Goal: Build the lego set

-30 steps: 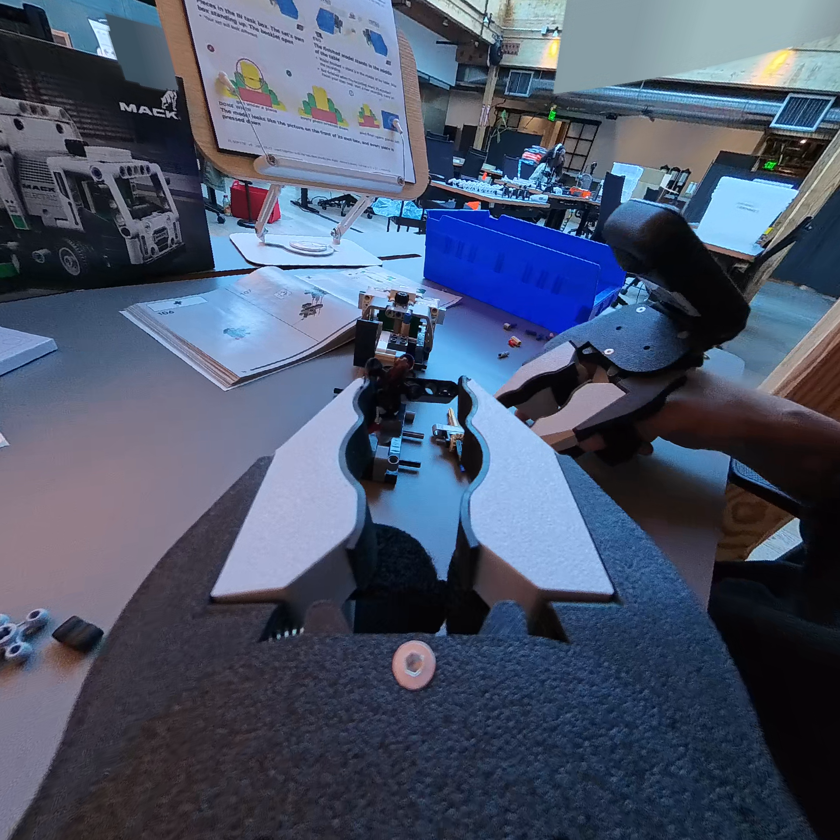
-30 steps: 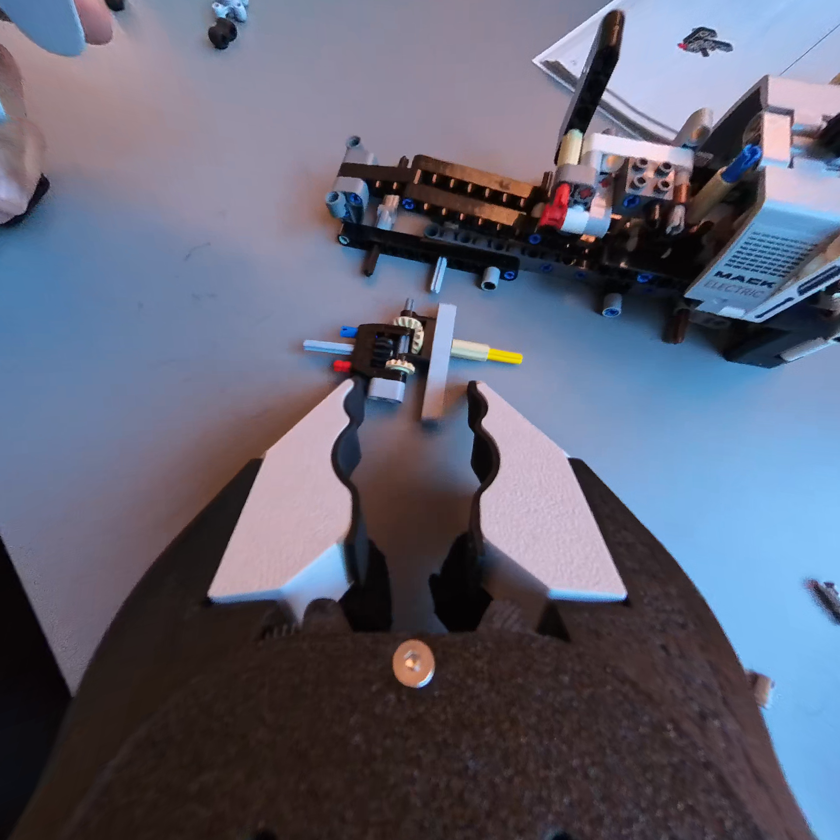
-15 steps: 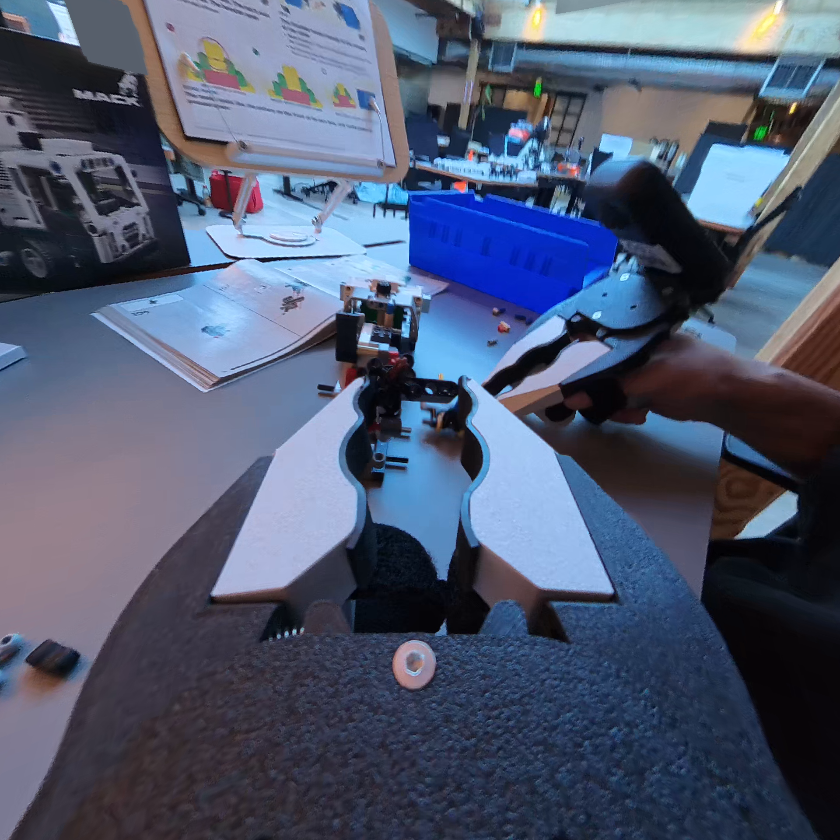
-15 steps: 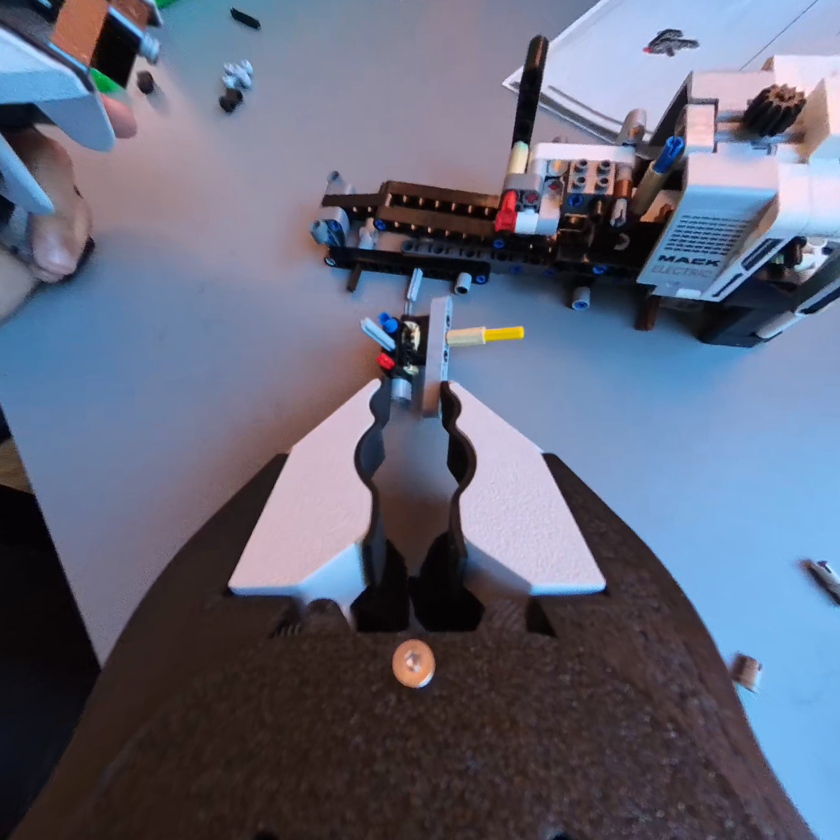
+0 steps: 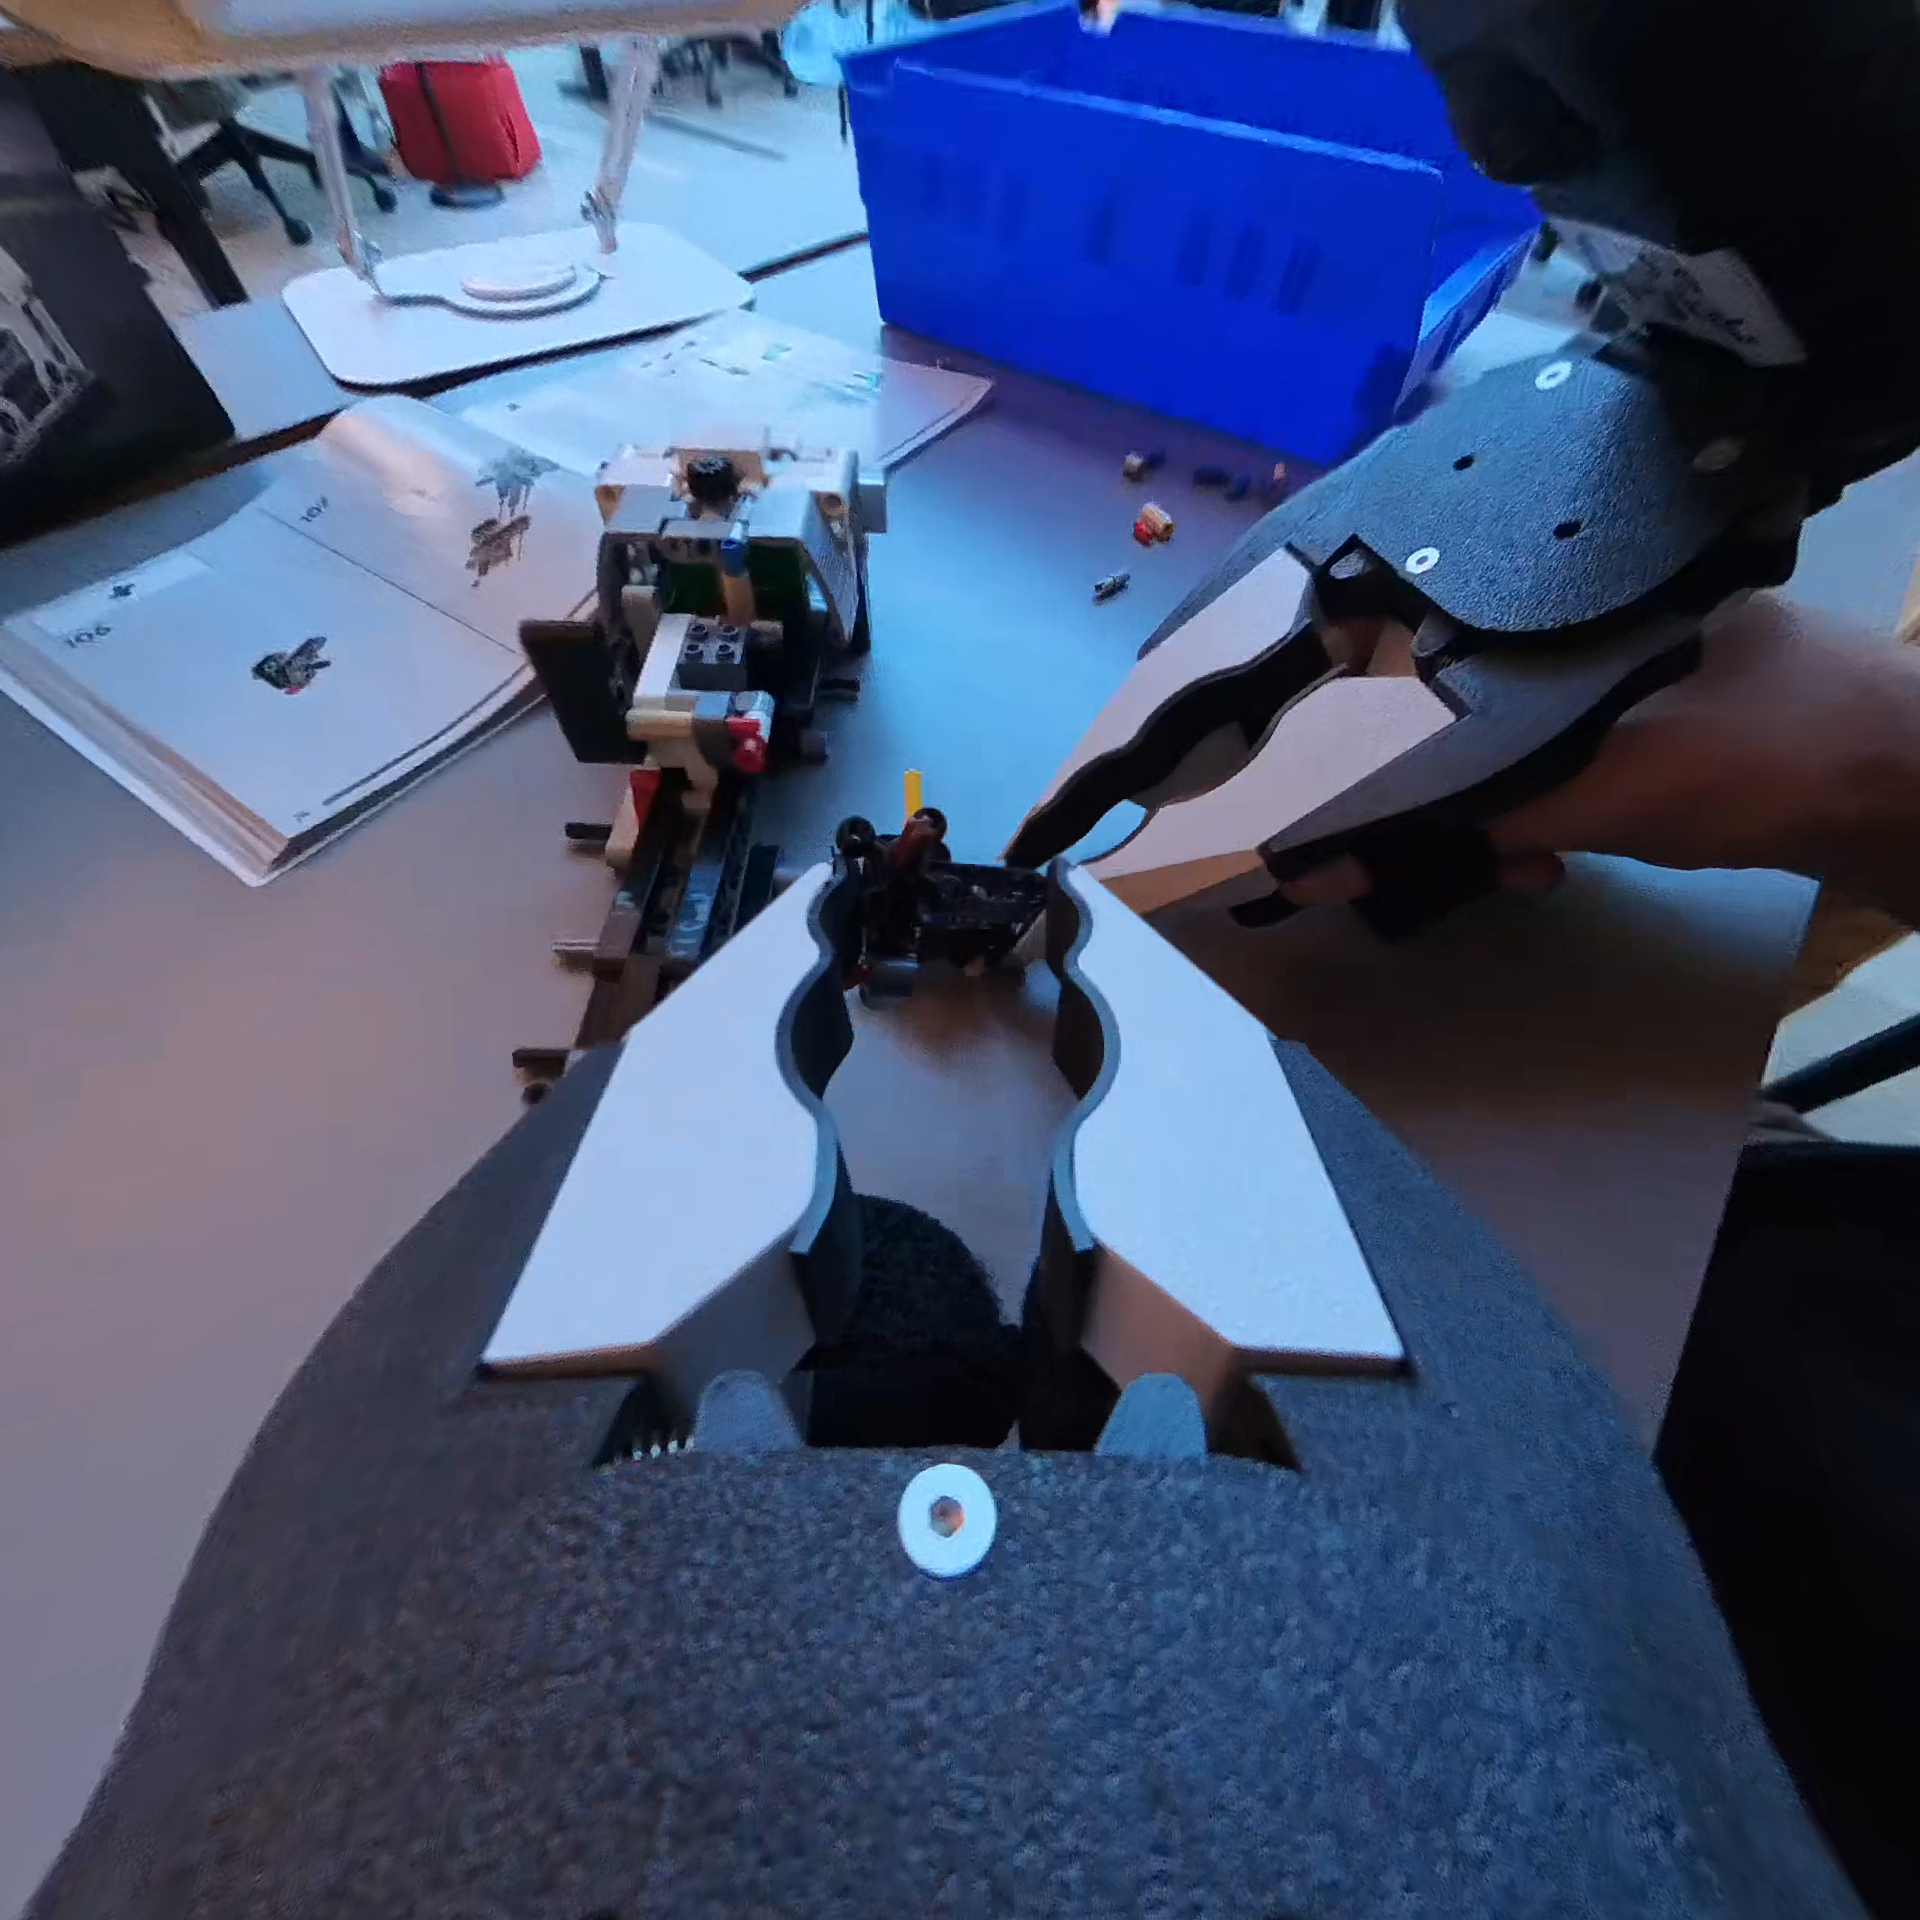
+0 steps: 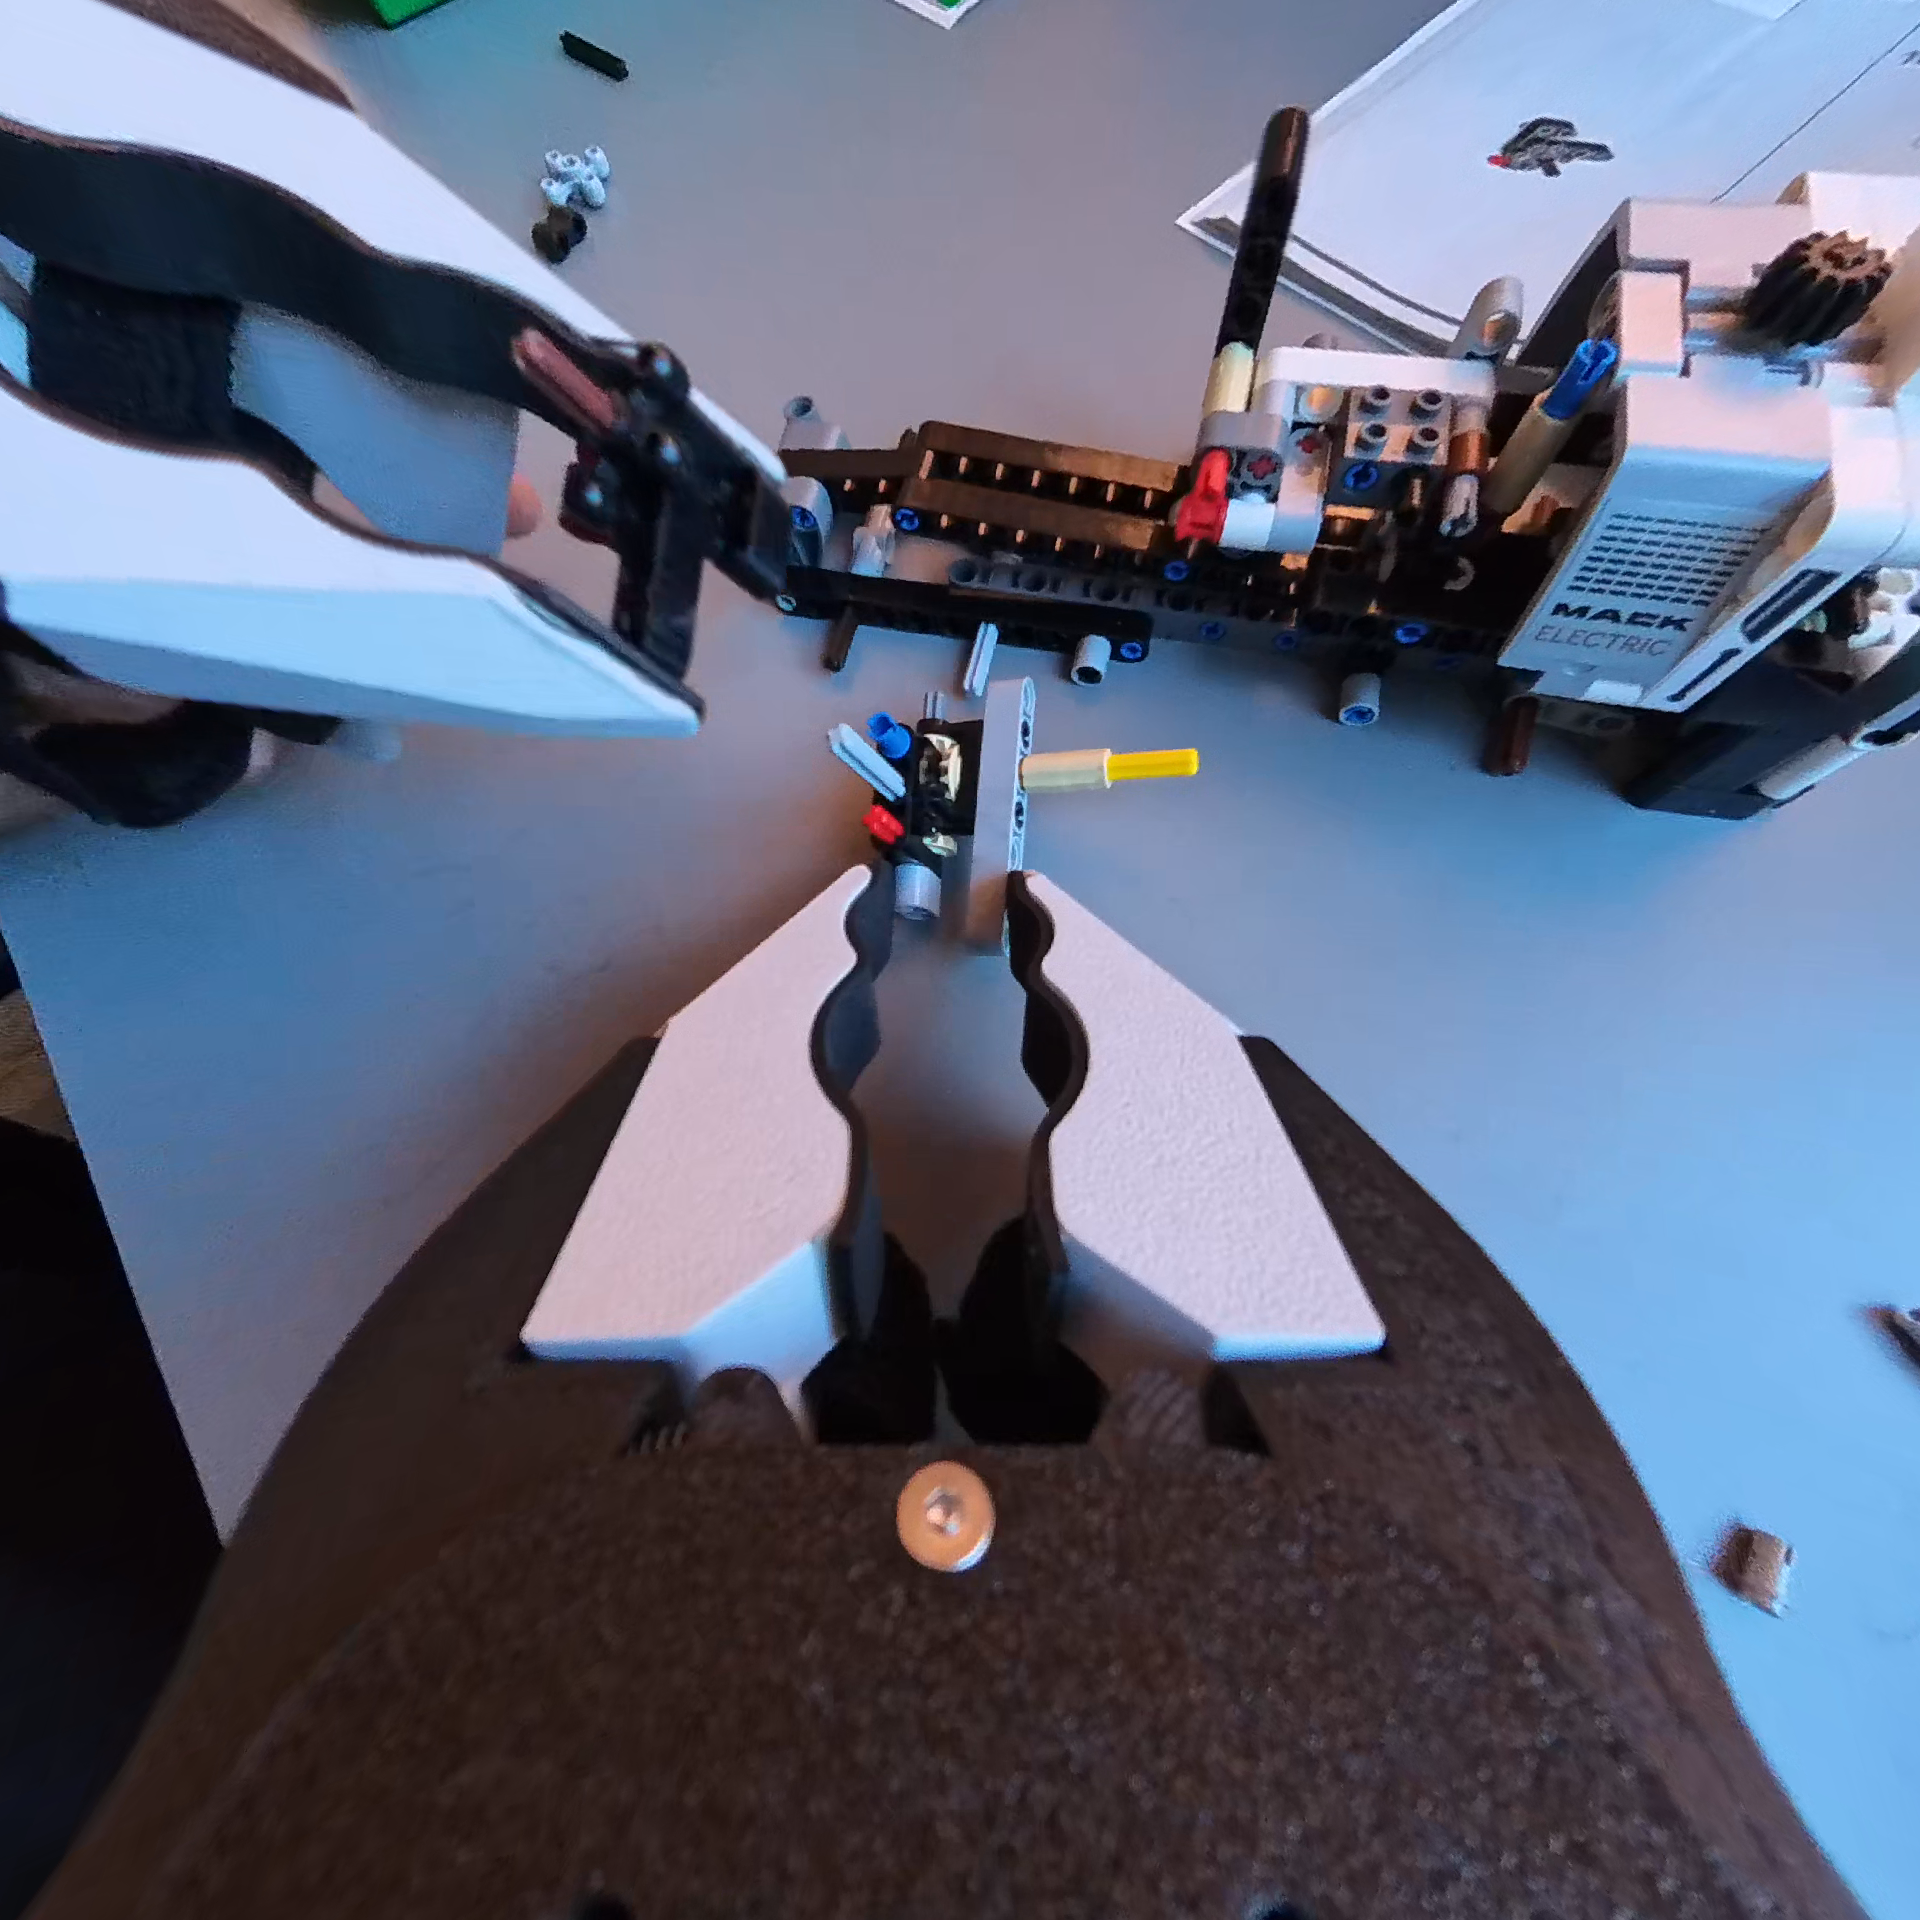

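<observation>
A small gear sub-assembly [image 6: 951, 790], with a grey beam and a yellow axle pointing right, is gripped at its near end by the right tool [image 6: 940, 899], whose jaws are clenched on it just above the grey desk [image 6: 1351, 1039]. A black frame piece [image 6: 665, 488] is held clamped between the tips of the left tool [image 5: 945, 914], seen at the left of the right wrist view, close beside the rear end of the truck chassis [image 6: 1039, 520]; whether it touches the chassis cannot be told. The partly built truck [image 6: 1621, 540], with white cab and black beams, is seen standing on the desk beyond both tools. In the left wrist view an open instruction booklet [image 5: 312, 623] is seen lying left of the truck, a blue bin [image 5: 1143, 239] far right, and small loose pieces [image 5: 1151, 523] scattered near the bin. The right tool's handle is held by a hand [image 5: 1704, 769] at the right edge
</observation>
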`<action>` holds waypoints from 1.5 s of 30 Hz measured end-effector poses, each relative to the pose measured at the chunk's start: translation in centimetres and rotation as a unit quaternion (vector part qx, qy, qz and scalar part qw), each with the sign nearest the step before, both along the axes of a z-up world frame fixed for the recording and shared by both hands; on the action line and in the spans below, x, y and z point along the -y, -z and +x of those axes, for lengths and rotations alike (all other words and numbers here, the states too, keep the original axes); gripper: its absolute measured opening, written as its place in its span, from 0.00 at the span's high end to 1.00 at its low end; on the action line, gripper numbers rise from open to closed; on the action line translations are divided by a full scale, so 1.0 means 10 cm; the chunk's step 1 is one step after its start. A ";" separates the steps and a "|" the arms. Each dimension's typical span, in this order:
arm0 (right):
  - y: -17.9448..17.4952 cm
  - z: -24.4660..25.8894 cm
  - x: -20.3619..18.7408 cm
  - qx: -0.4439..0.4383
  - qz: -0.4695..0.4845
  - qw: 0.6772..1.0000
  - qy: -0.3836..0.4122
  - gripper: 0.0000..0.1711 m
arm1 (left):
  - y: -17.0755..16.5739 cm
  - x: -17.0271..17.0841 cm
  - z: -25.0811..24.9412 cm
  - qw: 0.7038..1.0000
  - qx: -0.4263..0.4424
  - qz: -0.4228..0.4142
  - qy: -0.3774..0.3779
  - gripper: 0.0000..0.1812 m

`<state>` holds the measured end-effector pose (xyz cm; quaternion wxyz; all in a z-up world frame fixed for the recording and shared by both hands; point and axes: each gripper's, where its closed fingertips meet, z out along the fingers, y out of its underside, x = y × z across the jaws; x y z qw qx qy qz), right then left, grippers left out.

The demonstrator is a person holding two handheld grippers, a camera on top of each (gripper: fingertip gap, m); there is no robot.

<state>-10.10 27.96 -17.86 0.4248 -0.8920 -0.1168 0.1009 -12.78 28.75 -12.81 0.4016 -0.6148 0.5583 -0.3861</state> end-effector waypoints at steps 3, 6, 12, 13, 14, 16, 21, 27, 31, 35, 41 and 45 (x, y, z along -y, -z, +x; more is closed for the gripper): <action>0.00 0.00 -0.01 -0.011 -0.003 1.000 -0.004 0.88 | 0.09 0.02 0.10 0.998 -0.052 0.025 0.000 0.82; 0.00 0.00 -0.02 -0.009 0.000 1.000 -0.008 0.88 | 0.10 0.05 0.18 0.998 -0.062 0.032 -0.002 0.82; 0.01 -0.02 0.00 -0.019 -0.002 1.000 -0.011 0.87 | 0.16 0.06 0.26 0.996 -0.083 0.034 -0.011 0.82; 0.01 -0.02 0.00 -0.020 -0.003 1.000 -0.010 0.87 | 0.16 0.06 0.26 0.996 -0.084 0.034 -0.011 0.82; 0.01 -0.02 0.00 -0.023 -0.004 1.000 -0.010 0.87 | 0.16 0.06 0.27 0.995 -0.088 0.036 -0.014 0.82; 0.01 -0.02 0.00 -0.028 -0.006 1.000 -0.011 0.87 | 0.16 0.05 0.26 0.994 -0.096 0.046 -0.021 0.82; 0.01 -0.01 0.01 -0.032 -0.008 0.999 -0.011 0.87 | 0.15 0.02 0.26 0.990 -0.113 0.080 -0.033 0.82; 0.01 -0.01 0.01 -0.037 -0.010 0.999 -0.011 0.87 | 0.15 0.01 0.25 0.991 -0.112 0.069 -0.029 0.82; 0.02 -0.01 0.01 -0.038 -0.012 0.999 -0.011 0.87 | 0.15 0.02 0.24 0.991 -0.112 0.069 -0.025 0.82; 0.02 -0.01 0.01 -0.039 -0.012 0.999 -0.011 0.87 | 0.15 0.01 0.25 0.992 -0.107 0.066 -0.023 0.82; 0.02 -0.02 0.01 -0.041 -0.014 0.999 -0.014 0.87 | 0.18 0.05 0.25 0.990 -0.117 0.074 -0.001 0.81; 0.02 -0.02 0.02 -0.041 -0.014 0.999 -0.015 0.87 | 0.18 0.05 0.25 0.989 -0.121 0.089 0.011 0.82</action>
